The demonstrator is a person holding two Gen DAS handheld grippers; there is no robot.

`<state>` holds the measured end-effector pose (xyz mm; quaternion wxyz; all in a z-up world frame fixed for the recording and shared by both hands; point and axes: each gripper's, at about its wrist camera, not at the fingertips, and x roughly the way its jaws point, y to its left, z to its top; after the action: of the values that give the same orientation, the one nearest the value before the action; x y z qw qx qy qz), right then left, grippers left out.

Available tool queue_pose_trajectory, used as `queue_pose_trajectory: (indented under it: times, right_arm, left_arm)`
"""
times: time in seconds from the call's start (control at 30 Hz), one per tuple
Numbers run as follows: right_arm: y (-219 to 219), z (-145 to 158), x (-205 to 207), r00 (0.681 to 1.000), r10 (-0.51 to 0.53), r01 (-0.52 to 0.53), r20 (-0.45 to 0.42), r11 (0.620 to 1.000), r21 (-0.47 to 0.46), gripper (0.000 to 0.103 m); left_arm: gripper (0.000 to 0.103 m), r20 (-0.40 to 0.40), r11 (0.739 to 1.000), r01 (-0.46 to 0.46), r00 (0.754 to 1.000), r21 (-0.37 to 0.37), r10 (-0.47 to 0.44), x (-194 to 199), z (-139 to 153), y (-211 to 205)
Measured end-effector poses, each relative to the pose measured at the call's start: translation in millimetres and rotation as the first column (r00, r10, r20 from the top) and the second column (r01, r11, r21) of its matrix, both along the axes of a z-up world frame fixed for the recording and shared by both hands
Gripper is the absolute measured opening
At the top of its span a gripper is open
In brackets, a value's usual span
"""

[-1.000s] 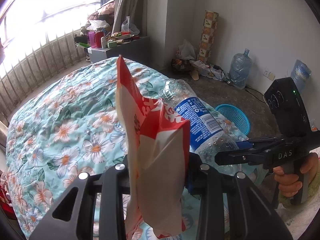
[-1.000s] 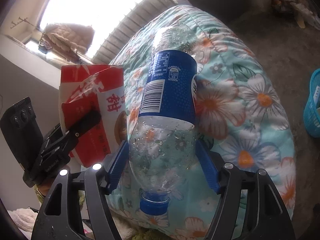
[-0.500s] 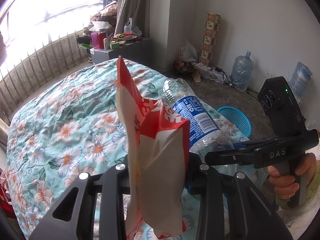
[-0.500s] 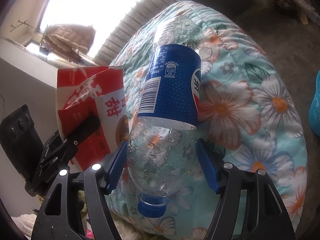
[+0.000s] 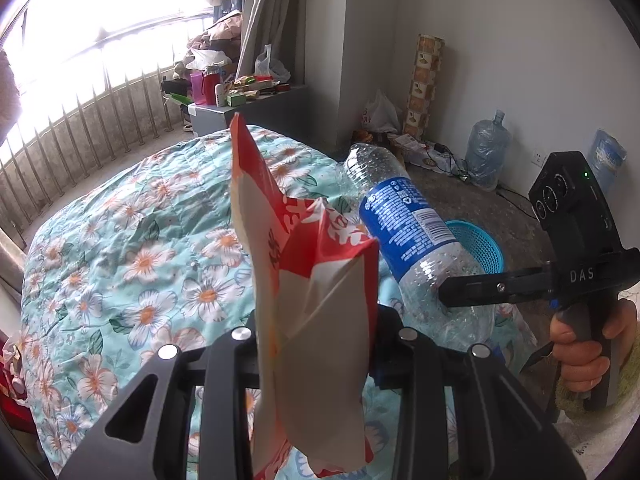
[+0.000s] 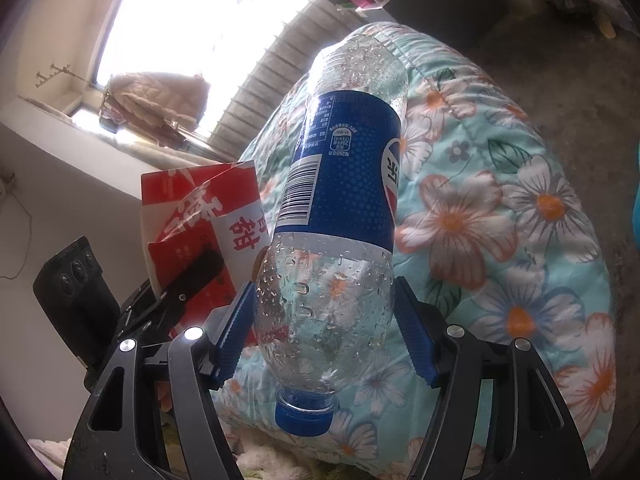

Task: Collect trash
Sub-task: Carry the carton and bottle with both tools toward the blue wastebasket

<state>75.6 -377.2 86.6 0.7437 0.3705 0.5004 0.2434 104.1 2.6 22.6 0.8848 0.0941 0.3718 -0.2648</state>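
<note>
My left gripper (image 5: pixel 316 336) is shut on a crumpled red and white paper carton (image 5: pixel 312 288) and holds it upright above the bed. My right gripper (image 6: pixel 324 312) is shut on an empty clear plastic bottle (image 6: pixel 340 208) with a blue label and a blue cap, cap end toward the camera. The bottle (image 5: pixel 408 224) and the right gripper (image 5: pixel 472 292) also show in the left wrist view, just right of the carton. The carton (image 6: pixel 204 232) and the left gripper (image 6: pixel 192 276) show at the left in the right wrist view.
A floral turquoise quilt (image 5: pixel 132 240) covers the bed below both grippers. A blue plastic basket (image 5: pixel 480 244) stands on the concrete floor beyond the bed. Water jugs (image 5: pixel 486 152) stand by the wall. A cluttered grey cabinet (image 5: pixel 240 108) stands by the window.
Both grippers have lifted slightly with their loads. The bottle's far end tilts higher, and the view has shifted a little toward the room corner.
</note>
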Motion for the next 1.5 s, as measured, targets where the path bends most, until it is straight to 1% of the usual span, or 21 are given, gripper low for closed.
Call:
queue_pose_trajectory:
  times: [0.17,0.47,0.63,0.87,1.5]
  right_arm:
    - [-9,-5,-6,1.000,-0.023,0.023,-0.013,1.000,0.007,0.064]
    - [-27,-17,-11,0.998,-0.045,0.046,-0.047,0.999,0.021,0.064]
    - [-31,-17,-14,0.998,-0.045,0.046,-0.048,0.999,0.021,0.064]
    - [-27,-16,-13,0.998,-0.041,0.042,-0.050,0.999,0.019,0.064]
    - [-40,-8,-17,0.998,-0.052,0.053,-0.019,0.998,0.045,0.064]
  left_arm:
    - [0.031,0.004,1.000,-0.002,1.000,0.008,0.002,-3,-1,-3]
    - [0.032,0.047,0.997,-0.008,0.999,0.080,0.004,-2,-3,-22]
    - [0.032,0.060,0.994,-0.007,0.998,0.107,0.000,-1,-5,-30]
    - [0.032,0.067,0.992,-0.004,0.998,0.124,-0.005,3,-7,-34]
    - [0.032,0.126,0.979,0.022,0.991,0.202,-0.048,0,-7,-54]
